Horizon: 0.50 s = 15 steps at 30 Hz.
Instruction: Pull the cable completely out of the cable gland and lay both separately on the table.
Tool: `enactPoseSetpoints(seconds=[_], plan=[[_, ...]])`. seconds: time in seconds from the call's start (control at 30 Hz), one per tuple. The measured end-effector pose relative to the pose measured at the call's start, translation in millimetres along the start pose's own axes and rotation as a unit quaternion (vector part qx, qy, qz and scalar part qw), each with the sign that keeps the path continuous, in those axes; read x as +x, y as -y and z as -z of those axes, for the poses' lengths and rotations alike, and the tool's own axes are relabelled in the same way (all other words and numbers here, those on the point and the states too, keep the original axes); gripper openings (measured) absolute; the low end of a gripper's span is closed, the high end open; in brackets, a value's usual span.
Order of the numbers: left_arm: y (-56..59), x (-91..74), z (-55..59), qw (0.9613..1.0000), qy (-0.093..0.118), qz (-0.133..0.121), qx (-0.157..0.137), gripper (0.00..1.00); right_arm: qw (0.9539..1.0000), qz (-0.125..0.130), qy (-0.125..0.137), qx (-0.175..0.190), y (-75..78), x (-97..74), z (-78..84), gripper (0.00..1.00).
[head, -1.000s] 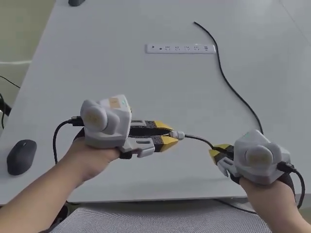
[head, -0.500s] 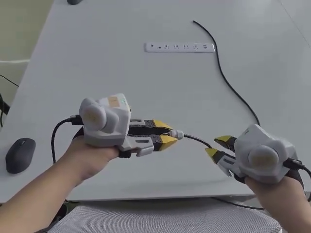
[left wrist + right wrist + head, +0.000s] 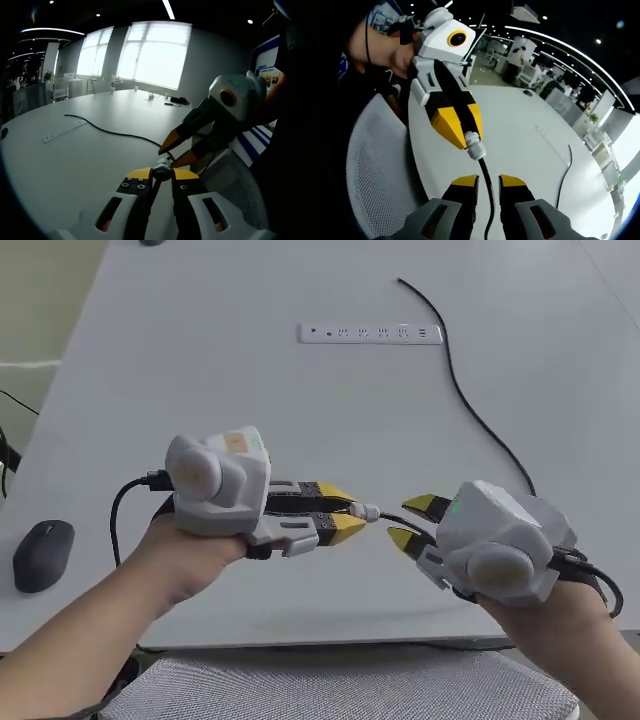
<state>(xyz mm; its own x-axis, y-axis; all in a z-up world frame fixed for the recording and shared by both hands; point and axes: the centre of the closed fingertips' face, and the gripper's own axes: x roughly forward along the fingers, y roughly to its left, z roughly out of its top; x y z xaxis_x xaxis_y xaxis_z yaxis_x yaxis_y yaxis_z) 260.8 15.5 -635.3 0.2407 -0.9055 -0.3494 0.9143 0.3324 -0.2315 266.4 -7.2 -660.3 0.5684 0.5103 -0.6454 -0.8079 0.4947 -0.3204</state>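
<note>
White table (image 3: 300, 410) | left claw (image 3: 350, 516) clamps cable gland (image 3: 475, 145) | right claw (image 3: 398, 521) parted around cable (image 3: 480, 425)

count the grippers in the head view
2. The left gripper is centre-left, shut on the cable gland; the right gripper is just right of it, jaws open around the cable. None look hidden.

Gland (image 3: 367, 512): small, pale grey, lying level, up off the table, cable threaded in.
Cable (image 3: 396, 526): thin, black, leaves the gland's end, drooping rightward.
</note>
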Motion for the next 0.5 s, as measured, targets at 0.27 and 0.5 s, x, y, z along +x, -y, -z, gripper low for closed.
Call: enactPoseSetpoints(seconds=[0.27,0.5], plan=[[-0.2,1.0,1.1,1.0000,-0.001,-0.001,-0.003,0.15,0.9996,-0.004,0.004,-0.027,-1.4,2.6,-9.3,0.05],[-2.6,3.4,0.3,1.0000,-0.001,0.000,-0.004,0.15,0.9986,-0.007,-0.001,-0.052,-2.5,3.0,-8.6,0.01]])
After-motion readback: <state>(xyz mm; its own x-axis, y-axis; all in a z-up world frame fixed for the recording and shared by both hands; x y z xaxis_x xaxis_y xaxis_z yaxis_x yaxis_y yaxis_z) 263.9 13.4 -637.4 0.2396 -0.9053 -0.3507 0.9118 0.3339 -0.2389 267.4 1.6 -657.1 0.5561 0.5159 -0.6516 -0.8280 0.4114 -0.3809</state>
